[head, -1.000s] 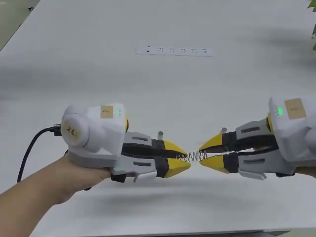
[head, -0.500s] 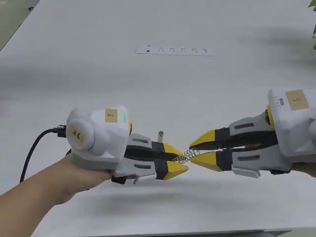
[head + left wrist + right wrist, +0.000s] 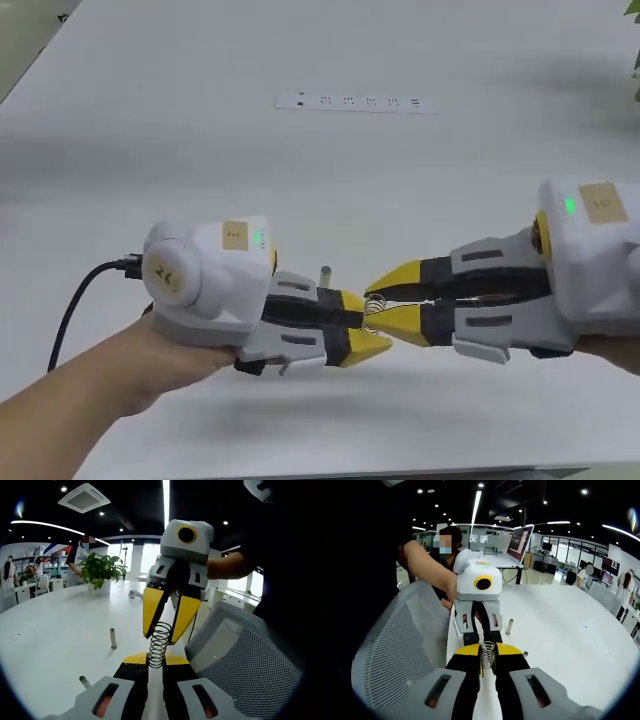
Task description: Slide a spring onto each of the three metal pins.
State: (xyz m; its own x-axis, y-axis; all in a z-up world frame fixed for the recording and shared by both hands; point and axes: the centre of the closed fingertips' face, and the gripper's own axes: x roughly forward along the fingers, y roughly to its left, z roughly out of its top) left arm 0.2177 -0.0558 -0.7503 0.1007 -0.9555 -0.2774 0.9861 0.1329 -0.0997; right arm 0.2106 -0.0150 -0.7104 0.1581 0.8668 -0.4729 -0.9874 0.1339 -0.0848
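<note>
Spring (image 3: 159,642) is hanging above the table (image 3: 300,170) between the tools, the left tool (image 3: 155,659) and the right tool (image 3: 487,652) each clamping one end, apparently shifting the hold to line it up over the upright pin (image 3: 325,273) just behind.

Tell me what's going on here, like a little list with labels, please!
Spring: held between both tools, above the table
Left tool: shut on one end
Right tool: shut on the other end
Pin: upright on the table, no spring on it
Second pin: nearer the left tool, looks bare
Power strip: far side of table
</note>
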